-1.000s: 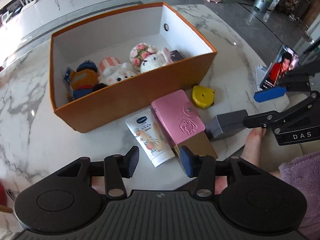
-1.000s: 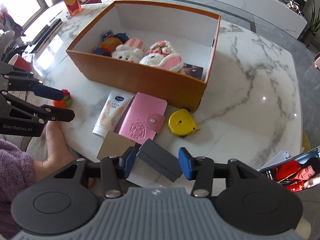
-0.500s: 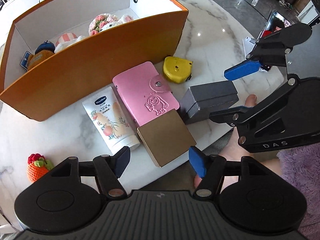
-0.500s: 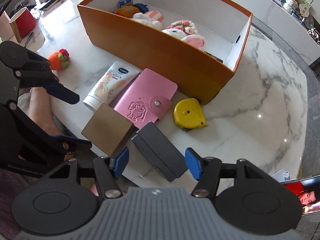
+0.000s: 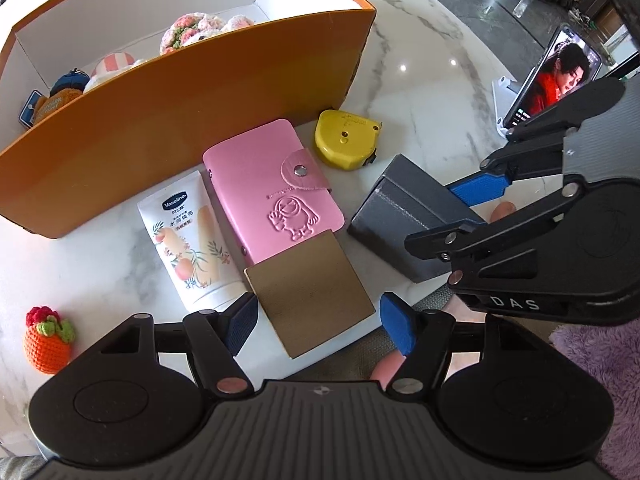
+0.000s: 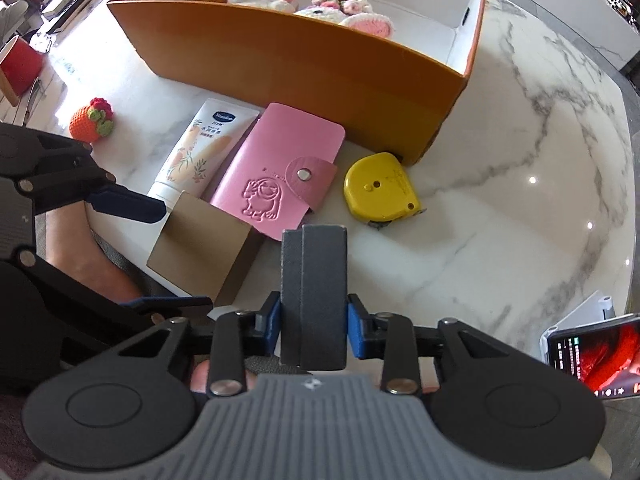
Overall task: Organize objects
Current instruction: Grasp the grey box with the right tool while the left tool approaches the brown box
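Clearly "Vaseline" tube [image 5: 192, 240], "DAS" right gripper [image 6: 313, 328]

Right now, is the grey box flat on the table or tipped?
Tipped. The right tool is shut on the grey box; in the left view one end is raised off the marble table.

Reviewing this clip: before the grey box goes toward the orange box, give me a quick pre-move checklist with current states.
1. Right gripper shut on grey box: ok.
2. Grey box clear of the table: cannot tell.
3. Left gripper open, holding nothing: ok.
4. Free floor space in orange box, right of the plush toys: ok.
5. Yellow tape measure and pink card holder lie under the direct path: not ok unless lifted over.
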{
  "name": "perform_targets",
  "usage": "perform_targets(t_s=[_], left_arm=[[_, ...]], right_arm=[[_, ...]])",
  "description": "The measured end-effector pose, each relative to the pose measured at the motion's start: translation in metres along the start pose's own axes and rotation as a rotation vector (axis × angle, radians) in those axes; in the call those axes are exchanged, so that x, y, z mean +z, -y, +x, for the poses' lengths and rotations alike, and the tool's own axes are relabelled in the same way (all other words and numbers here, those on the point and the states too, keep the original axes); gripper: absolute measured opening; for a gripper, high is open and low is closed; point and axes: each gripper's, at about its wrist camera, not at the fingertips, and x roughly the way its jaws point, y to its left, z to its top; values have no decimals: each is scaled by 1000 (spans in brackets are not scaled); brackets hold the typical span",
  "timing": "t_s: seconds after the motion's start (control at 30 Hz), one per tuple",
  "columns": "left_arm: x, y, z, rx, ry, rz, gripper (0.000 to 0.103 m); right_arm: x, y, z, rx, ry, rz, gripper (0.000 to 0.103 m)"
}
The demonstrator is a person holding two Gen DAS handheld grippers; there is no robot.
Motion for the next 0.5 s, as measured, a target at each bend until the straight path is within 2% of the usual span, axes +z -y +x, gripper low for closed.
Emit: perform_targets(t_s=[0.23,0.5], left_arm=[[7,3,11,47,-25,-40,83],[6,-3,18,25,-41,-83,82]], right_arm=[[1,8,-5,27,-4,86,36],[0,8,-5,25,3,115,37]])
